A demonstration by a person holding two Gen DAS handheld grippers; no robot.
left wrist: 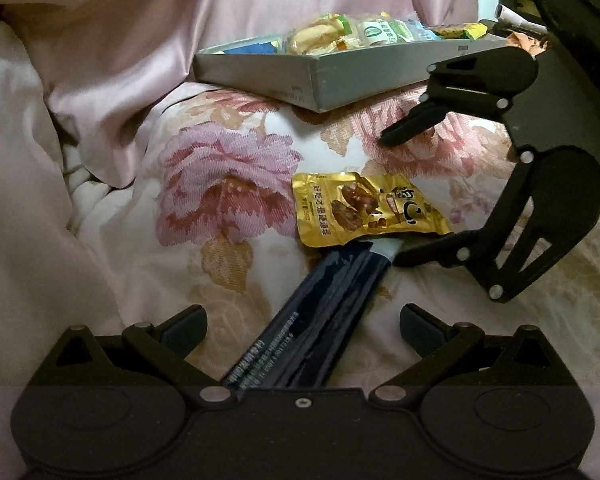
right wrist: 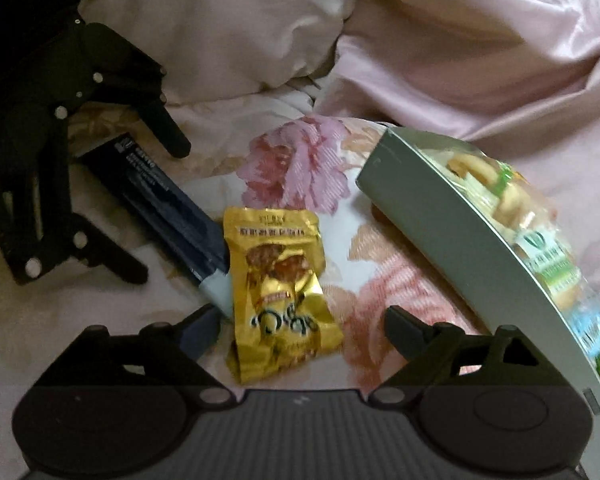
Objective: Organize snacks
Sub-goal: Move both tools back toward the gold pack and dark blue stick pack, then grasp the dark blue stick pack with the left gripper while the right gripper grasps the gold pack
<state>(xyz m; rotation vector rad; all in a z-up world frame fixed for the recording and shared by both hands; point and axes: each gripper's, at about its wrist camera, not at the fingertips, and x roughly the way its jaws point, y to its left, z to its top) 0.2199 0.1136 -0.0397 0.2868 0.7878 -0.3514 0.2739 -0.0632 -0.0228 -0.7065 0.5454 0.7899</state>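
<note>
On the flowered bedcover (left wrist: 228, 184) the gold snack packet (right wrist: 278, 296) lies flat between the spread, empty jaws of the right gripper (right wrist: 300, 332); the left gripper (left wrist: 302, 330), also released, straddles a dark blue packet (left wrist: 300, 328); the grey box (left wrist: 260, 76) holds other snacks.

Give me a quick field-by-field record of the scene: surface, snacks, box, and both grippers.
surface: floral bedspread with pink bedding bunched behind
gold packet: gold snack packet lying flat, one edge overlapping the dark pack's end
dark pack: long dark blue pack, flat on the bedspread
box: grey box already holding several wrapped snacks
left gripper: open, straddling the dark pack, not gripping
right gripper: open, straddling the gold packet, pads apart from it
</note>
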